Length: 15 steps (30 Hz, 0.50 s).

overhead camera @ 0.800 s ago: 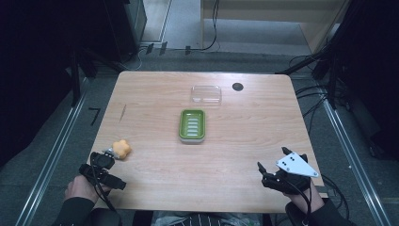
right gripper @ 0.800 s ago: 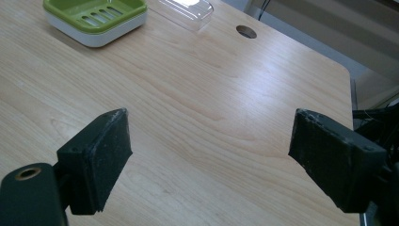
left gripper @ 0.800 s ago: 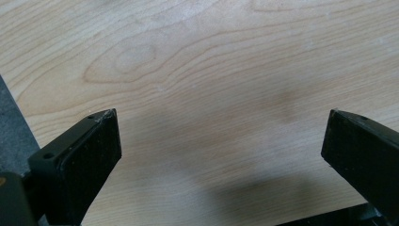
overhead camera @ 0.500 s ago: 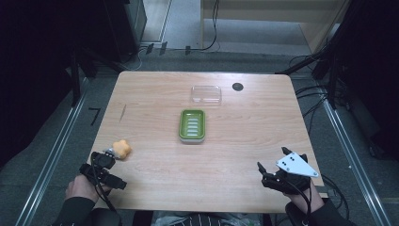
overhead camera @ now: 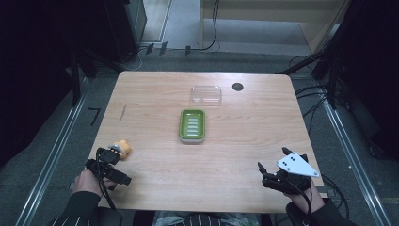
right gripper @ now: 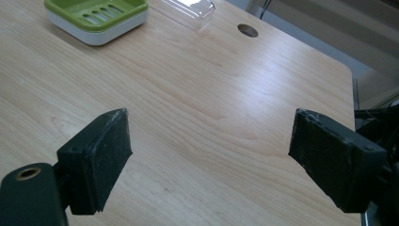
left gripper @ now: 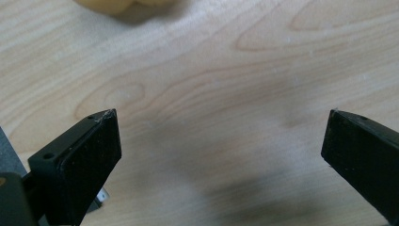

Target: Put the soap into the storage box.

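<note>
At the table's near-left corner: left gripper [overhead camera: 113,153], jaws spread wide, just beside the orange lump [overhead camera: 123,148].
Near-right corner: right gripper [overhead camera: 261,172], jaws apart, empty.
Centre: green soap dish [overhead camera: 192,125].
Beyond it: clear lid [overhead camera: 206,94].

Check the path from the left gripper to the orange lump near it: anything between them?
Nothing visible. The left gripper sits right beside the orange lump, jaws open over bare wood. In the left gripper view the lump lies just ahead. The green soap dish is well off to the side.
</note>
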Motion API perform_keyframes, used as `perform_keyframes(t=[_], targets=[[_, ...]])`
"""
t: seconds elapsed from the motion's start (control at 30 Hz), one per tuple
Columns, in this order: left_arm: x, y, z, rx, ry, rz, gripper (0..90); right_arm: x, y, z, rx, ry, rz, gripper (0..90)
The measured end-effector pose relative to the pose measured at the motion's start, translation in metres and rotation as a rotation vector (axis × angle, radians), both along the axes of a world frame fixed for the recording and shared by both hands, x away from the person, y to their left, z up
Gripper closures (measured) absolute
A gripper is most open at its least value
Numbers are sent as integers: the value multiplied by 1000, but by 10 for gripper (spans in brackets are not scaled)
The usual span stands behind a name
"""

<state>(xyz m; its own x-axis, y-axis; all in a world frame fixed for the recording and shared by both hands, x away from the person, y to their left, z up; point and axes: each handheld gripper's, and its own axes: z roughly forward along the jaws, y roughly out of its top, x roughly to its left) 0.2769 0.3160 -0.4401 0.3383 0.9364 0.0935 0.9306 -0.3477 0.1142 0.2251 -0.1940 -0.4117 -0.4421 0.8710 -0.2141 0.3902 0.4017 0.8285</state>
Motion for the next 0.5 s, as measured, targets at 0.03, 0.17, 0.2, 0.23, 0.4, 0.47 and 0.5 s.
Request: perform_keyframes(t=[0.03, 0.17, 0.2, 0.23, 0.4, 0.47, 0.5], targets=[[0, 0, 0, 0, 0, 0, 0, 0, 0, 0, -6, 0, 2, 137], [6, -1, 1, 1, -23, 8, 0, 0, 0, 0, -2, -1, -1, 137], [8, -1, 1, 0, -23, 16, 0, 0, 0, 0, -4, 1, -1, 137], [10, 0, 1, -1, -27, 17, 0, 0, 1, 0, -5, 2, -1, 137], [21, 1, 1, 1, -40, 40, 0, 0, 1, 1, -5, 1, 1, 137], [24, 2, 1, -4, -39, 41, 0, 0, 1, 0, -7, 0, 1, 137], [26, 2, 1, -2, -44, 46, 0, 0, 1, 0, -8, 3, 2, 137]])
